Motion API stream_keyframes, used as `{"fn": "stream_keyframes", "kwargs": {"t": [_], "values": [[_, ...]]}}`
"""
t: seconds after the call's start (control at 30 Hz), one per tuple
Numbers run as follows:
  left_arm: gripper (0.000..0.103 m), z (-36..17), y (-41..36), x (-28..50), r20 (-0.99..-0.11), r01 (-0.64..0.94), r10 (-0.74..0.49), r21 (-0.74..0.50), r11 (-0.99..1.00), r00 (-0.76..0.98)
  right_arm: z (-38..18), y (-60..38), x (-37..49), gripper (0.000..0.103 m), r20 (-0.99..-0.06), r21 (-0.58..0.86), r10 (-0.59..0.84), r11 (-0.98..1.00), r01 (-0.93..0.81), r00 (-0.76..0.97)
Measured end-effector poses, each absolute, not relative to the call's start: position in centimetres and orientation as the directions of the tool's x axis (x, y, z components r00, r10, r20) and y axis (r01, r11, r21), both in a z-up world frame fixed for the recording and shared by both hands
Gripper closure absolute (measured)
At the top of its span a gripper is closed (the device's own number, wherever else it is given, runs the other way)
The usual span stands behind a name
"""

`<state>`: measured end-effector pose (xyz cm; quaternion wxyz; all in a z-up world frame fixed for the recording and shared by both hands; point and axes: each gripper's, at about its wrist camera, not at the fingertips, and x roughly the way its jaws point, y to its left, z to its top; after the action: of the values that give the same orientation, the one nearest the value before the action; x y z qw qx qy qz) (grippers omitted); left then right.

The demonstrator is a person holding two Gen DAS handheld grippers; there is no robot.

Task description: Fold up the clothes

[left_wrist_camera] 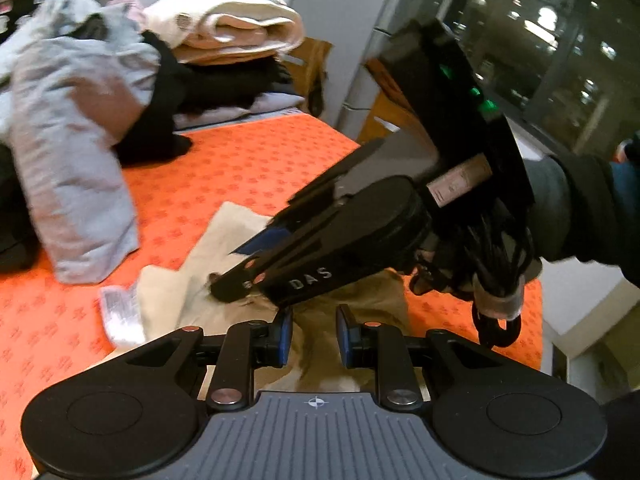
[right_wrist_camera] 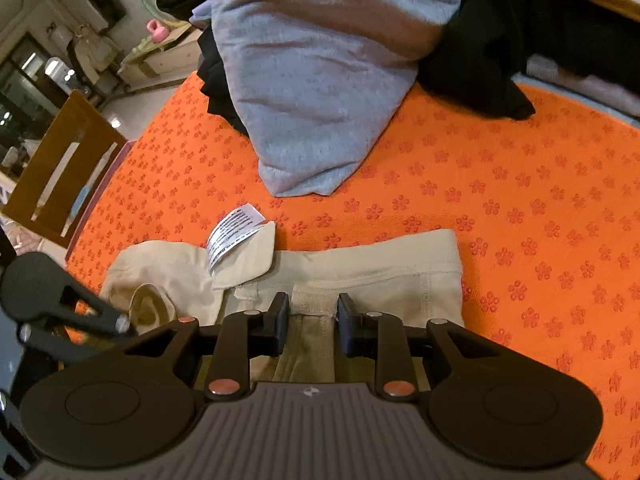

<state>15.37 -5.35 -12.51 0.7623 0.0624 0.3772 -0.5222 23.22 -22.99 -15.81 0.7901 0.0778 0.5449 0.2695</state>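
On the left of the orange flowered table [right_wrist_camera: 500,208], a wooden chair [right_wrist_camera: 60,176] stands beside the edge. Next to it on the cloth lies the beige garment [right_wrist_camera: 360,264], partly folded into a flat strip, with its white care label [right_wrist_camera: 234,236] turned up and one rumpled end still loose at the left. The left tool [left_wrist_camera: 314,334] hovers just over that garment with its jaws apart and nothing between them. The right tool [right_wrist_camera: 313,320] is likewise open and holding nothing; in the left wrist view its tip is down at the fabric, though whether it touches is hard to say. Beyond the beige piece, a grey garment [right_wrist_camera: 320,80] slumps unfolded over black clothes [right_wrist_camera: 488,60], and further right sits a stack of folded items topped by a cream one [left_wrist_camera: 236,24]. By my reading the job is partway: some pieces are stacked, the beige one needs its last folds, and the grey and black ones wait.
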Motion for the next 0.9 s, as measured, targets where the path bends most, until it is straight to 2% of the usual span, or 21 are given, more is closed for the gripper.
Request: {"fn": "stream_keyframes", "kwargs": {"t": [0.27,0.37,0.47,0.6,0.7,0.8,0.9], "values": [[0.078,-11.6,-6.8,14.5,-0.614,0.896,-0.784,-0.292,0.333,0.092,-15.8,-22.7,23.5,0.073,-0.822,0.411,0.514,0.833,-0.37,0.244],[0.078,-11.1,-6.9,14.3,-0.596,0.897,-0.795,-0.284,0.34,0.113,-15.0,-22.9,22.8,0.07,-0.822,0.385,0.5,0.84,-0.381,0.271],[0.078,-11.2,-7.2,14.8,-0.594,0.885,-0.794,-0.292,0.362,0.129,-13.7,-23.7,21.6,0.063,-0.815,0.356,0.482,0.855,-0.378,0.322],[0.081,-13.3,-8.5,16.0,-0.663,0.861,-0.731,-0.268,0.433,0.162,-12.2,-27.0,19.2,0.053,-0.786,0.344,0.44,0.895,-0.284,0.433],[0.089,-14.7,-8.6,16.7,-0.692,0.828,-0.694,-0.259,0.498,0.2,-12.9,-29.5,17.5,0.052,-0.789,0.348,0.388,0.921,-0.174,0.477],[0.091,-15.0,-8.3,17.2,-0.692,0.8,-0.692,-0.287,0.527,0.208,-14.7,-30.9,16.3,0.052,-0.793,0.372,0.37,0.923,-0.097,0.484],[0.092,-15.1,-8.0,17.2,-0.69,0.795,-0.692,-0.291,0.532,0.211,-15.9,-31.2,15.7,0.052,-0.761,0.438,0.411,0.896,-0.07,0.502]]}}
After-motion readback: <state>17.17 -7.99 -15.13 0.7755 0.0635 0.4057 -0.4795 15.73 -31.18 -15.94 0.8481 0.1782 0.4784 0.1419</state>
